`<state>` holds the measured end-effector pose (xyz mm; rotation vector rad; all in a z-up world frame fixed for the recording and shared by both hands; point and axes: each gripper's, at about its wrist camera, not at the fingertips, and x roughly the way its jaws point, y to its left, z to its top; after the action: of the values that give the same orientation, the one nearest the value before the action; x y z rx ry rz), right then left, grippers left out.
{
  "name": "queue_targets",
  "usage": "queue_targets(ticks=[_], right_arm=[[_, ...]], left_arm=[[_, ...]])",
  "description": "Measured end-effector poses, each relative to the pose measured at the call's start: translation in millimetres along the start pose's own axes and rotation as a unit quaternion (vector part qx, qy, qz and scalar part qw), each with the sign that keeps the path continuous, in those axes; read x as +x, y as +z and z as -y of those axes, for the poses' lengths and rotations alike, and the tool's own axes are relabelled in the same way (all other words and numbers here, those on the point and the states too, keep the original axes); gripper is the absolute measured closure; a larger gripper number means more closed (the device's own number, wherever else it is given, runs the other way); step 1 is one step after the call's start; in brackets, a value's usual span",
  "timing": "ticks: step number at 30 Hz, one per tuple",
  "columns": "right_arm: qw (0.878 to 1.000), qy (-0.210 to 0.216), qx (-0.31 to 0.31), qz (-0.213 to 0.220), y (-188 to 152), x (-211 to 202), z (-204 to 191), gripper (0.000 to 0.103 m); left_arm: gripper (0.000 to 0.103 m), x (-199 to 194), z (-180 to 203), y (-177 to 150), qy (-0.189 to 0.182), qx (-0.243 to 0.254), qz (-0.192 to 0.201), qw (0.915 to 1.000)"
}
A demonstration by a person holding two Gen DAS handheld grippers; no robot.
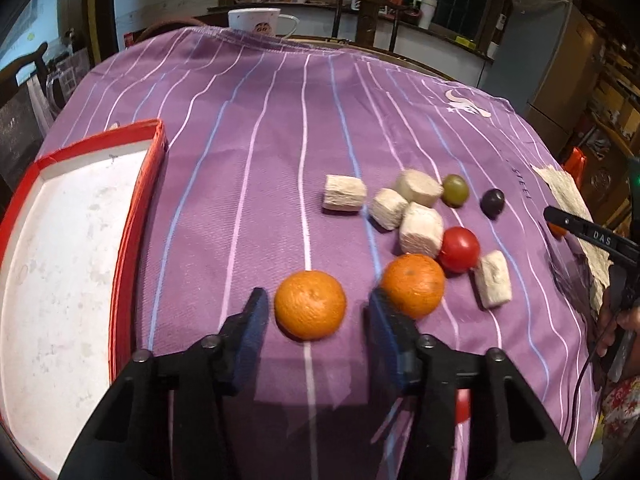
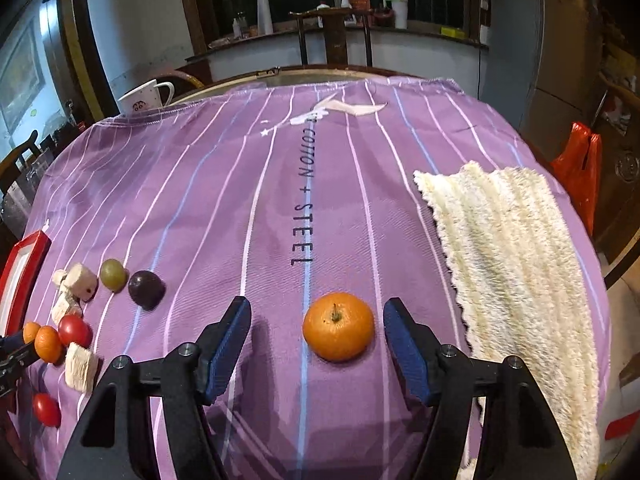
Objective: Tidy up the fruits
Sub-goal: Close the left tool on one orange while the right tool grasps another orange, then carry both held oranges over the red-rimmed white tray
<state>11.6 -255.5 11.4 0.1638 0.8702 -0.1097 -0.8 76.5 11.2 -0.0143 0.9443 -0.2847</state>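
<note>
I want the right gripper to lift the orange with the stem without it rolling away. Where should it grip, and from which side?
Grip the stemmed orange across its widest middle, one pad on its left flank and one on its right. Come straight forward and low along the cloth: the right gripper is open with the fruit already between its fingers. The stem points up, so the rounded sides are free.
</note>
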Motion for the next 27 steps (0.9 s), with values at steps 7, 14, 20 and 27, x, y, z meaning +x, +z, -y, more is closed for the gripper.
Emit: queue_targets(ticks=[7, 14, 20, 27], right_arm=[[1.000, -0.012, -0.009, -0.006, 1, 11, -2, 0.064], [1.000, -0.011, -0.005, -0.006, 1, 10, -1, 0.066], [1.000, 0.013, 0.003, 0.005, 0, -3, -6, 0.066], [0.998, 0.054, -0.021, 0.024, 0, -28, -38, 0.066]], left_arm=[[0.070, 1, 2, 0, 0.021, 0.011, 0.012, 0.9996], [0.071, -20, -7, -5, 0.015, -0.011, 0.032, 0.9993], [0.071, -53, -18, -10, 0.013, -0.029, 0.062, 0.9975], [0.071, -71, -46, -13, 0.031, -0.068, 0.075, 0.9944]])
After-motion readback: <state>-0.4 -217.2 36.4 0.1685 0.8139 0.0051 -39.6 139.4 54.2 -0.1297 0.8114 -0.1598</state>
